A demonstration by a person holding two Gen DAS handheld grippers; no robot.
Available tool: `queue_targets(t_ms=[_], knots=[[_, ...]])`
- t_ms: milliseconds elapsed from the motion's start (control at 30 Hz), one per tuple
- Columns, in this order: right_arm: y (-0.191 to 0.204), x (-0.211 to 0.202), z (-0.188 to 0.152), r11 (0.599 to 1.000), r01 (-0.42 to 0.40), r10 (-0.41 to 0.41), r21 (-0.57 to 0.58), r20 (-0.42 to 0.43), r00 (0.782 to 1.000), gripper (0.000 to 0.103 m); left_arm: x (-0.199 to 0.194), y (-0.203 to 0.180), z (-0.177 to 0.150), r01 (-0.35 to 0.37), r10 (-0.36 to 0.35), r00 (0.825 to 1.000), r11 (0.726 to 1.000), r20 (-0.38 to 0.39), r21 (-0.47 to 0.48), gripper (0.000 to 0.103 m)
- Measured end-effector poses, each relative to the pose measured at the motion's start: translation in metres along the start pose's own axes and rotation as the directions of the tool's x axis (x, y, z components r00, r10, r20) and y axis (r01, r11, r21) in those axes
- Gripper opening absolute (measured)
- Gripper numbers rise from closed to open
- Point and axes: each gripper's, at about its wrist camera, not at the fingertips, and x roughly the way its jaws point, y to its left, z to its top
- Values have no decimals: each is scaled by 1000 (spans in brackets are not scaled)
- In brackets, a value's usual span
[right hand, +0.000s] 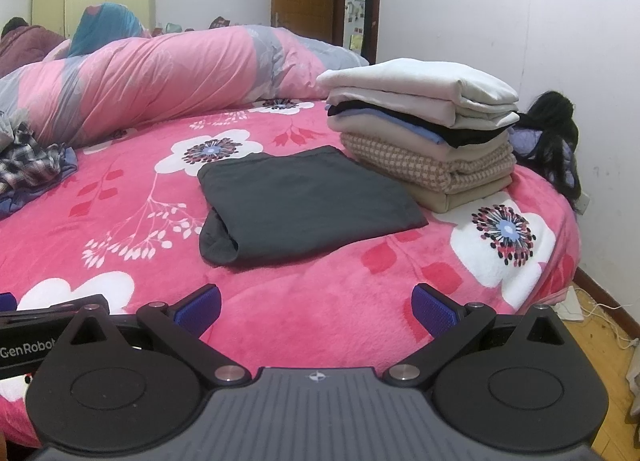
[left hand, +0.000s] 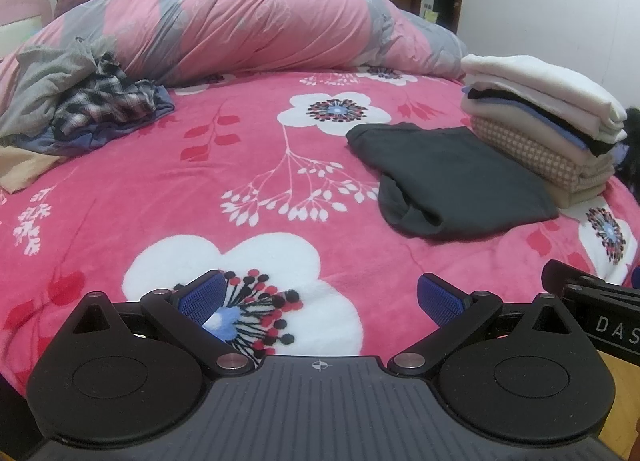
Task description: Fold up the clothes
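Dark grey garment (right hand: 304, 201) lies folded on the pink bed (right hand: 320, 301), beside the folded stack (right hand: 424, 133). Left gripper (left hand: 320, 297) and right gripper (right hand: 316, 301) hover spread, empty. Likely next: stacking it, then taking from the unfolded pile (left hand: 80, 101).

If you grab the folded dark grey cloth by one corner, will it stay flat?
Probably not. The folded dark grey cloth looks soft and thin, with a loose fold sagging open at its near-left end, so it would likely droop and unfold. It seems light. The fuzzy pink flowered blanket might drag on it if pushed.
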Motion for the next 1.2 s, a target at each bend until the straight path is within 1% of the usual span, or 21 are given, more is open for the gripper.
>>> queue_targets(t_ms=[1200], knots=[[1, 2, -1, 1000, -1, 1, 3, -8, 1000, 103, 3, 2, -1, -7, 7, 1000, 1000, -16, -3, 103]])
